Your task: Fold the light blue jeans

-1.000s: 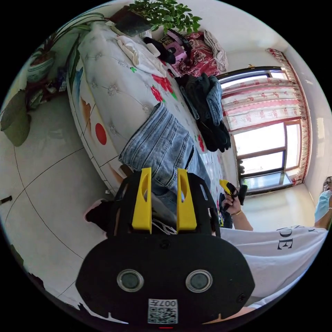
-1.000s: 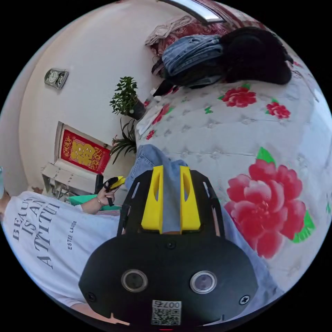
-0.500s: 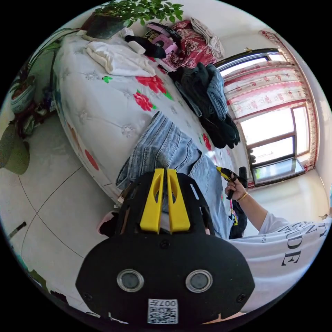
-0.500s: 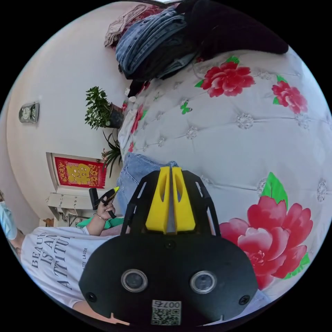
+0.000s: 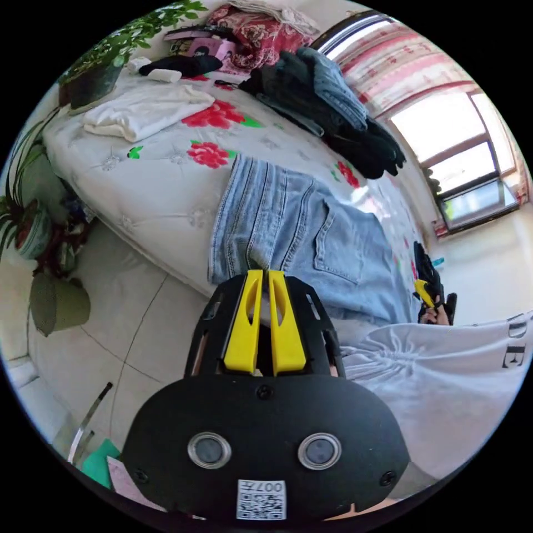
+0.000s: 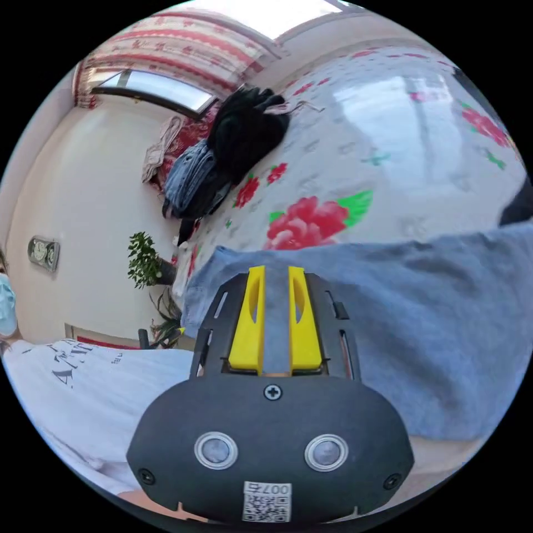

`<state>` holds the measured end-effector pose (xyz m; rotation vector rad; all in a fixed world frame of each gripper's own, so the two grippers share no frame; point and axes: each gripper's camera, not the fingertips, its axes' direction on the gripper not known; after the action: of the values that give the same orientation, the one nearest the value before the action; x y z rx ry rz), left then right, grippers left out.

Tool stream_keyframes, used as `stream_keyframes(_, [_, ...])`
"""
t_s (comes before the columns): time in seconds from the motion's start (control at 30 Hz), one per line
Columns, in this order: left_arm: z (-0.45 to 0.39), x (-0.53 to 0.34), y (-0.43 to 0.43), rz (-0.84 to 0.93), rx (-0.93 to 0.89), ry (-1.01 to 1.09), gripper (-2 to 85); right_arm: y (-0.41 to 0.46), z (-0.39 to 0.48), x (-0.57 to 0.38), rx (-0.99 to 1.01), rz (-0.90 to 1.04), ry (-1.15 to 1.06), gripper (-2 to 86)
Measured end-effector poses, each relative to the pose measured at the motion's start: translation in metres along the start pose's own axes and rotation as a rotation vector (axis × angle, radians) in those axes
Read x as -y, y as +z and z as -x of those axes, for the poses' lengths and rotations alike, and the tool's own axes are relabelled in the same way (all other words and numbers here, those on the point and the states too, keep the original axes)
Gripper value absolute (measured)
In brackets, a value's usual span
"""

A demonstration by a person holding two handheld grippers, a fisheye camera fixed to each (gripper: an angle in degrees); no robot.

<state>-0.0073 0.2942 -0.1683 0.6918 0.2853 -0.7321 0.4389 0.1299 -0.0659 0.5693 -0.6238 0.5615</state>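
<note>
My left yellow-jawed gripper (image 5: 264, 276) pinches the light blue denim jeans (image 5: 311, 244) on the flowered white bed (image 5: 166, 166) (right gripper (image 6: 276, 273) slightly parted over denim).

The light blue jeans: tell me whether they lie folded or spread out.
Folded, at least partly. The light blue jeans lie as a short, wide block on the bed, back pocket up; no full-length legs show. How many layers, cannot tell.

near edge of the light blue denim jeans (image 5: 311, 244) hidden behind the left gripper's black body (image 5: 265, 422), their far end motion-blurred in the right gripper view, white printed T-shirt (image 5: 444, 383) cut off by the picture's rim, small grey wall clock (image 6: 43, 253) too small to tell
</note>
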Motion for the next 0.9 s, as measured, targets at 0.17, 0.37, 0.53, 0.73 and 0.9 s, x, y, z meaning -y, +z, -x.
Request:
stream_keyframes(0.17, [0.011,0.012,-0.008,-0.019,-0.035,-0.079,0.2,-0.137,-0.073,-0.12,-0.293,-0.394,0.355,8.0])
stream_keyframes(0.37, [0.044,-0.007,-0.051,-0.13,-0.127,-0.199,3.8,-0.17,-0.138,-0.199,-0.223,-0.613,0.672,9.7])
stream_keyframes(0.53, [0.085,-0.039,-0.073,-0.208,-0.202,-0.34,6.4,-0.146,-0.152,-0.209,-0.06,-0.762,0.692,8.7])
stream_keyframes(0.73, [0.13,-0.065,-0.072,-0.283,-0.284,-0.458,8.0,-0.134,-0.142,-0.173,-0.048,-0.723,0.726,2.1])
stream_keyframes(0.9, [0.168,-0.086,-0.069,-0.336,-0.351,-0.516,9.4,-0.132,-0.017,-0.098,-0.098,-0.565,0.183,0.4])
